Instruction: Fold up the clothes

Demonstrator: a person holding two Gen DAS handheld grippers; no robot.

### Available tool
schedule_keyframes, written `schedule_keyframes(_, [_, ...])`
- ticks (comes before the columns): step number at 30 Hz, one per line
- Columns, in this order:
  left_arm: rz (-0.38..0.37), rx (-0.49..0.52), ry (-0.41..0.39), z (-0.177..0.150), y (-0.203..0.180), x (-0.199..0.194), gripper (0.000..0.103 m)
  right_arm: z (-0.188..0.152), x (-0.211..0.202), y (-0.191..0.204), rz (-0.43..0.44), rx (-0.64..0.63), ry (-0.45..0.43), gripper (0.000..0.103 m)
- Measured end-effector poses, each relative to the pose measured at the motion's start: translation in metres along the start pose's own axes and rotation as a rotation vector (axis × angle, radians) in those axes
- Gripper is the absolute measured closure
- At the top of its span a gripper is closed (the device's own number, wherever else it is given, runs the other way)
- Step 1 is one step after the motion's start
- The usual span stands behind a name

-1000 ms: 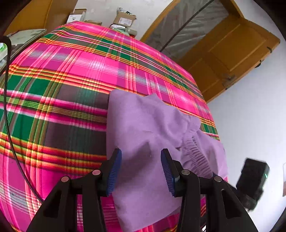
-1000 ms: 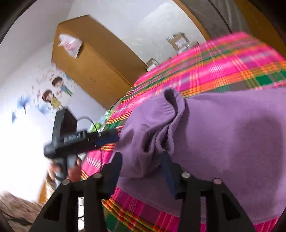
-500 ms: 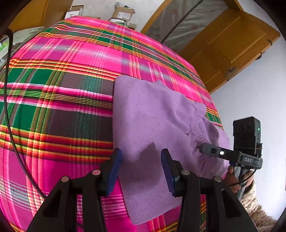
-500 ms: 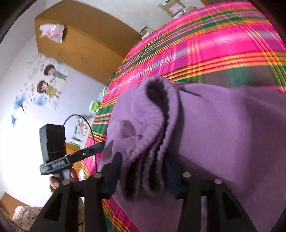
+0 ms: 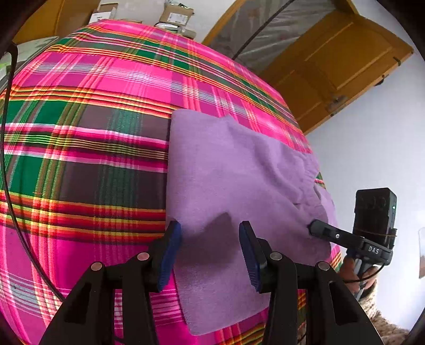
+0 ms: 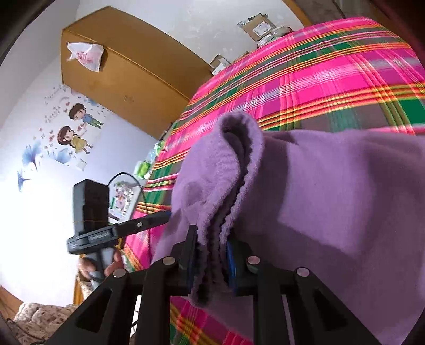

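Left wrist view: a purple garment point(image 5: 233, 191) lies folded on a bed covered by a pink, green and orange plaid blanket point(image 5: 87, 127).
Garment position: on the right half of the blanket in this view, its near corner close to the bed's near edge, its left edge straight and its gathered waistband toward the far right.
Left gripper point(image 5: 209, 246): its 2 blue-padded fingers point(image 5: 170, 249) stand apart above the near left part of the garment; nothing is pinched between them, and whether the tips touch the cloth I cannot tell.
Right gripper point(image 6: 209, 254): its jaws have just been closing and now clamp a bunched, ribbed fold of the purple garment between the 2 pads.
Right gripper seen from the left: its black tip meets the garment's right edge just below the waistband, with a hand point(image 5: 353, 273) on its handle.
Right wrist view: the gripped fold rises in a ridge away from the pads, and the rest of the garment spreads flat to the right over the blanket.
Left gripper seen from the right: it reaches the garment's far left side, held by a hand point(image 6: 106, 265).
Surroundings: a wooden wardrobe point(image 6: 127, 77), cardboard boxes point(image 5: 175, 16) beyond the bed, a wooden door point(image 5: 337, 63), and cartoon wall stickers point(image 6: 71, 127).
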State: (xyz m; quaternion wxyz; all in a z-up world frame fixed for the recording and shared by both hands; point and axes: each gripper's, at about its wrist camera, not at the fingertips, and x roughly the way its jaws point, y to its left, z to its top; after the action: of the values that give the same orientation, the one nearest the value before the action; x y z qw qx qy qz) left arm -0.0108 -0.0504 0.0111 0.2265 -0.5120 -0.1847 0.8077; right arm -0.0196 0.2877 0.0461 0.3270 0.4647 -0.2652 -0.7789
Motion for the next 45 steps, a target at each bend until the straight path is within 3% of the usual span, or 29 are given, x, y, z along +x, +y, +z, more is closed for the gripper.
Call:
schedule_keyframes(5, [-0.002, 0.021, 0.012, -0.002, -0.006, 0.003, 0.056, -0.002, -0.017, -0.007, -0.043, 0.011, -0.056, 0.083])
schedule_keyframes(9, [0.007, 0.026, 0.019, -0.003, -0.009, 0.007, 0.056, -0.002, -0.014, -0.024, -0.074, 0.036, -0.036, 0.083])
schedule_keyframes(14, [0.014, 0.029, 0.019, -0.003, -0.01, 0.007, 0.056, 0.0, -0.014, -0.022, -0.132, -0.023, -0.028, 0.076])
schedule_keyframes(18, [0.019, 0.031, 0.017, -0.003, -0.01, 0.007, 0.056, 0.014, -0.016, -0.012, -0.179, -0.048, -0.081, 0.067])
schedule_keyframes(22, [0.021, 0.032, 0.019, -0.004, -0.01, 0.008, 0.056, 0.034, -0.023, -0.013, -0.247, -0.073, -0.142, 0.064])
schedule_keyframes(27, [0.028, 0.038, 0.021, -0.004, -0.011, 0.008, 0.056, 0.055, -0.008, -0.005, -0.29, -0.14, -0.142, 0.064])
schedule_keyframes(29, [0.028, 0.039, 0.021, -0.004, -0.011, 0.007, 0.056, 0.059, -0.003, -0.004, -0.306, -0.162, -0.15, 0.07])
schedule_keyframes(30, [0.028, 0.04, 0.022, -0.004, -0.011, 0.007, 0.056, 0.06, -0.001, -0.004, -0.297, -0.164, -0.146, 0.087])
schedule_keyframes(31, [0.028, 0.04, 0.022, -0.003, -0.01, 0.007, 0.056, 0.06, 0.0, -0.004, -0.292, -0.172, -0.146, 0.093])
schedule_keyframes(33, [0.026, 0.039, 0.023, -0.002, -0.01, 0.008, 0.056, 0.058, -0.001, -0.001, -0.288, -0.2, -0.151, 0.097])
schedule_keyframes(45, [0.031, 0.041, 0.024, -0.001, -0.01, 0.009, 0.056, 0.06, 0.002, -0.029, -0.363, -0.11, -0.139, 0.095])
